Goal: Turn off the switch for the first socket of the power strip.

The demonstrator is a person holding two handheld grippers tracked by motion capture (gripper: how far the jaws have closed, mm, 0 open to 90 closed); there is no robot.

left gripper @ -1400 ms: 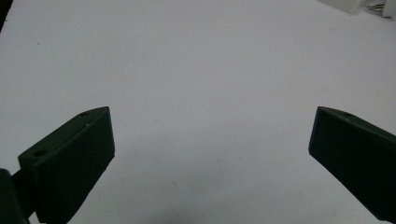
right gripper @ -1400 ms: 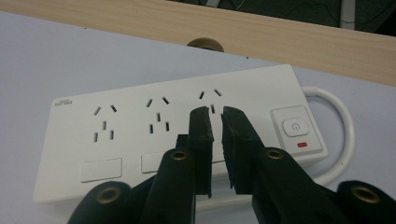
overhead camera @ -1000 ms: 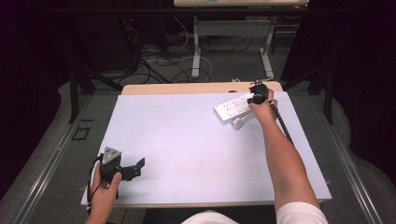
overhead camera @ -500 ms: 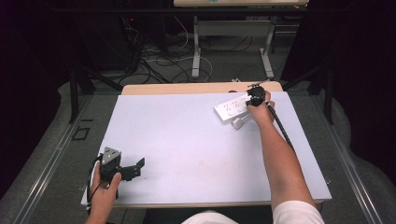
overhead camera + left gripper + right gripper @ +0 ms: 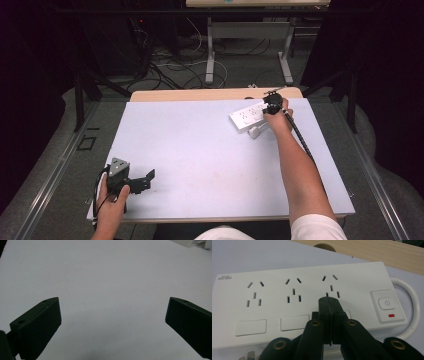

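A white power strip [image 5: 244, 118] with three sockets lies at the far right of the white mat. In the right gripper view its sockets [image 5: 294, 290] face up, with a power button [image 5: 387, 303] and a red mark at the right end. My right gripper [image 5: 329, 301] is shut with nothing between its jaws, and its tips sit just below the third socket; in the high view the right gripper [image 5: 272, 105] is over the strip's right end. My left gripper [image 5: 146, 179] rests at the mat's front left, open, with bare mat between the jaws of the left gripper [image 5: 114, 300].
The strip's white cable [image 5: 412, 302] loops off its right end, and a white plug [image 5: 255, 132] lies just in front of it. A wooden table edge [image 5: 200, 95] runs behind the mat [image 5: 200, 150]. Cables and desk legs fill the floor beyond.
My right gripper has edged slightly left and nearer over the power strip. The left gripper has stayed where it was.
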